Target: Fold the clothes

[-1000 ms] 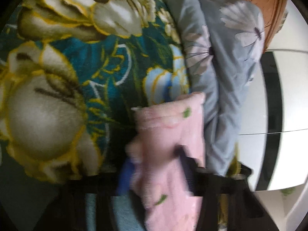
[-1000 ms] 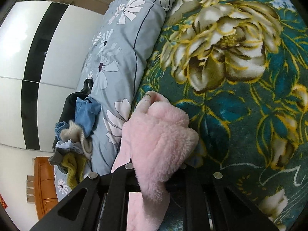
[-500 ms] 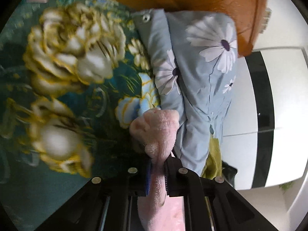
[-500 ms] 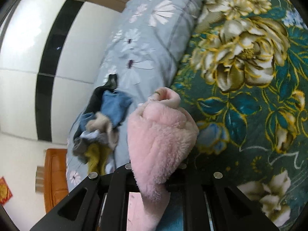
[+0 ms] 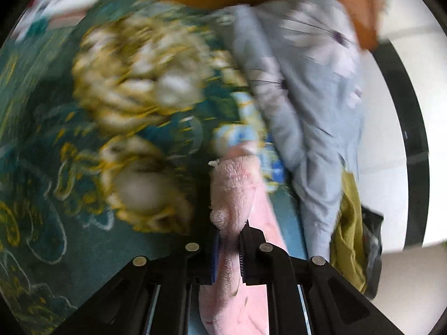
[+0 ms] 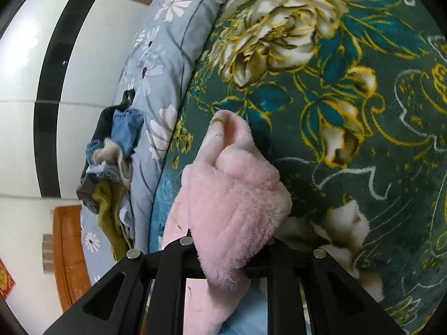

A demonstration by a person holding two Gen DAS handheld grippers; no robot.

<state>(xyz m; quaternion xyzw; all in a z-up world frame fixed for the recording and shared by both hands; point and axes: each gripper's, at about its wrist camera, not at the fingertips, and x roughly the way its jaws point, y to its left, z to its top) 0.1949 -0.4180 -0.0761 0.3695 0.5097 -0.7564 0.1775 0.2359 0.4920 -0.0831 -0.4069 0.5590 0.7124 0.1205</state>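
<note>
The left claw (image 5: 227, 247) pinches a narrow fold of a fluffy pink garment (image 5: 234, 192) between its pads, the fleece bunching up just ahead of the fingertips and trailing back beneath the claw. The right claw (image 6: 223, 254) has a thick wad of the same pink garment (image 6: 234, 198) between its jaws, which are opening. Beyond both claws spreads a teal floral blanket (image 6: 349, 97) on the bed, with a grey flowered quilt (image 6: 164, 55) and a heap of other clothes (image 6: 111, 162) to the right claw's left.
</note>
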